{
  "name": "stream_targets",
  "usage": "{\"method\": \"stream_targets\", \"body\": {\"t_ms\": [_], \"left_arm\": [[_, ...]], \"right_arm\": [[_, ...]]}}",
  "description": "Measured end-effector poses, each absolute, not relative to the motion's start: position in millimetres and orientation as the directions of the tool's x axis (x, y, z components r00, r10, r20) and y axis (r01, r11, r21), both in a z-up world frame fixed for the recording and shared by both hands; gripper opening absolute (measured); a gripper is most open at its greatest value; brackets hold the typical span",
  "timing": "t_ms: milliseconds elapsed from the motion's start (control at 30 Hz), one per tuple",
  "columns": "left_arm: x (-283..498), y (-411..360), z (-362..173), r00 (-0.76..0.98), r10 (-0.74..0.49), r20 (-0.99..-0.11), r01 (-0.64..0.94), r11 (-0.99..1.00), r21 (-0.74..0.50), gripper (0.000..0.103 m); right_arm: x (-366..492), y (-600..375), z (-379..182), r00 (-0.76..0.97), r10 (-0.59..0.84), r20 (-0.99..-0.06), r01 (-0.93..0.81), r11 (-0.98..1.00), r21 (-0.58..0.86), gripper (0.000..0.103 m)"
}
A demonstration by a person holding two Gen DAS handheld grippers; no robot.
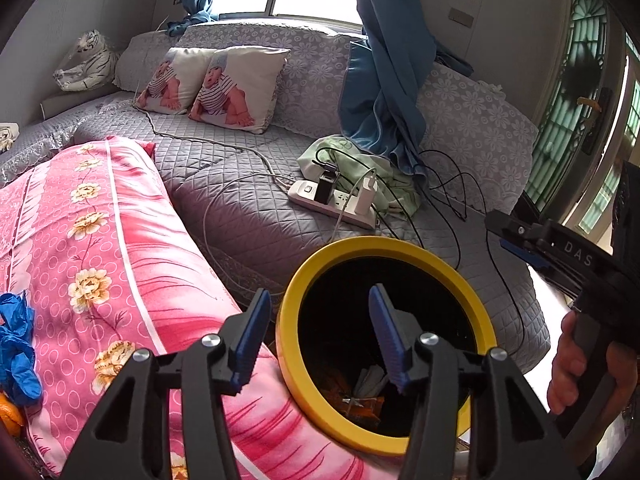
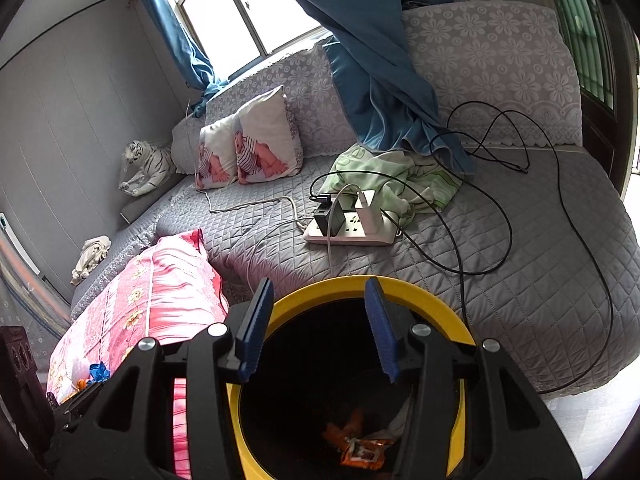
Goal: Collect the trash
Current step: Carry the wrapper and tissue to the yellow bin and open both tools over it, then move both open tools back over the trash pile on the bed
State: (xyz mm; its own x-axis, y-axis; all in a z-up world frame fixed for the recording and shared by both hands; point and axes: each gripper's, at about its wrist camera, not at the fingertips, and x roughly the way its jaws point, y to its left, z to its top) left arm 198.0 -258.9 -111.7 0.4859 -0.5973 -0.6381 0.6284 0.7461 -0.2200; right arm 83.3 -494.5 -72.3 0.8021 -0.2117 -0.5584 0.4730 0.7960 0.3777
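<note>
Left gripper (image 1: 316,336): black frame, blue ribbed pads, jaws apart, nothing between them; poised over the near rim of the round yellow-rimmed black waste bin (image 1: 476,288).

Right gripper (image 2: 316,332): same build, jaws apart and empty, aimed straight into the bin mouth, likely a drop position.

Bin contents: orange wrapper (image 2: 362,446) and pale paper scraps at the bottom, trash already collected.

Outstanding: crumpled blue plastic glove or bag (image 1: 16,356) on the pink floral quilt (image 1: 120,264), apparently next for collection.

Beyond: white power strip (image 2: 352,234) with chargers on the grey quilted bed cover (image 2: 520,280).
</note>
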Motion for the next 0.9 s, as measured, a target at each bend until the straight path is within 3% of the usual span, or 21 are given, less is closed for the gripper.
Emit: {"method": "stream_targets", "body": {"t_ms": [267,367,533,900], "left_arm": [[200.0,-208.4,-69.2,0.595,-0.549,-0.587,0.556,0.809,-0.191,0.048],[201.5,-176.9,-51.6,0.633,-0.521,-0.573,0.518,0.835,-0.186,0.051],[199.5,-113.2,-28.2,0.708,-0.462,-0.534,0.445,0.879,-0.171,0.069],[178.0,15.4,-30.0,0.814,-0.242,-0.528,0.242,0.968,-0.070,0.091]], "right_arm": [[76.7,-467.9,-47.1,0.859,-0.180,-0.479,0.374,0.860,0.348,0.045],[80.1,-444.6,-37.6,0.882,-0.134,-0.452,0.302,0.897,0.323,0.052],[95.3,-389.2,-29.8,0.895,-0.003,-0.447,0.143,0.949,0.280,0.056],[125.2,-226.9,-43.1,0.754,0.390,-0.529,-0.328,0.921,0.211,0.066]]}}
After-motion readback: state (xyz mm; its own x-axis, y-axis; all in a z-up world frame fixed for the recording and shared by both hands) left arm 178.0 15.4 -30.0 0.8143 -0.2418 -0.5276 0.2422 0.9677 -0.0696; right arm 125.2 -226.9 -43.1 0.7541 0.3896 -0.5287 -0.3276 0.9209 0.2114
